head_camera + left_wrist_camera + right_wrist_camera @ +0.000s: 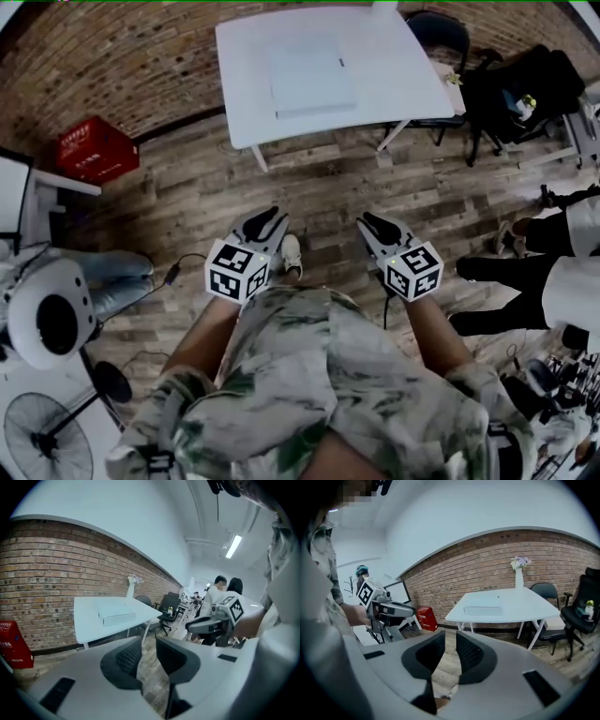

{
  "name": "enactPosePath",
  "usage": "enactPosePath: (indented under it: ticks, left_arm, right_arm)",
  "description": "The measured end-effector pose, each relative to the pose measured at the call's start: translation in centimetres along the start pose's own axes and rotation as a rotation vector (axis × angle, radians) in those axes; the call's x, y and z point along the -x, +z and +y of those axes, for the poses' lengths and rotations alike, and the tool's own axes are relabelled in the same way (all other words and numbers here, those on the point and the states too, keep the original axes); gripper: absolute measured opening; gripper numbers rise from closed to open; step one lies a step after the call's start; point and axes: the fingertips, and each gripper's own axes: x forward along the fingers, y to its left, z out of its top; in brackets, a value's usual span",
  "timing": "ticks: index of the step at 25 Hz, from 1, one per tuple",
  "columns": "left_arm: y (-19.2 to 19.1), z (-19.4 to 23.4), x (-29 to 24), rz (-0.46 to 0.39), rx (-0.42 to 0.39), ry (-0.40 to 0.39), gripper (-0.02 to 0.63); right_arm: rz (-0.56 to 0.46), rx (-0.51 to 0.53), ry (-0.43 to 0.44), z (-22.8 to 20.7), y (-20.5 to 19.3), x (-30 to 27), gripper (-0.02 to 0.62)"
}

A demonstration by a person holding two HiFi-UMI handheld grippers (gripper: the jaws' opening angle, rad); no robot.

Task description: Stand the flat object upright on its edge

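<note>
Looking down, head view: left gripper (265, 223) and right gripper (378, 225) hang over wooden floor (328, 187), well apart from the flat white box (309, 75) lying flat on the counter (403, 75). Left gripper view: fingers (129, 660) narrowly apart, empty. Right gripper view: fingers (471, 653) narrowly apart, empty.

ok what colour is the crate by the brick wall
Red: the crate shows best in the head view.

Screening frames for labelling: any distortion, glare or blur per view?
Head view: barrel distortion, dark corners; the flat box is pale on the white table, low contrast. Left gripper view: fisheye vignette, ceiling light blown out. Right gripper view: brick wall bows, black corners, otherwise evenly lit.
</note>
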Motion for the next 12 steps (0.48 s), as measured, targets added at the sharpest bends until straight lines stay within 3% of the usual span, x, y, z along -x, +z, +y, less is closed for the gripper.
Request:
enactPosePath:
  ticks: [8, 12]
  left_arm:
    - [5.1, 9.7, -3.4, -0.023, 0.042, -0.017, 0.100]
    - [6.4, 12.5, -5.3, -0.016, 0.056, -0.023, 0.104]
  right_arm:
    - [0.006, 0.013, -0.035, -4.4, 7.0, -8.0, 0.095]
    - [0.024, 0.002, -0.042, -6.4, 8.8, -10.6, 0.107]
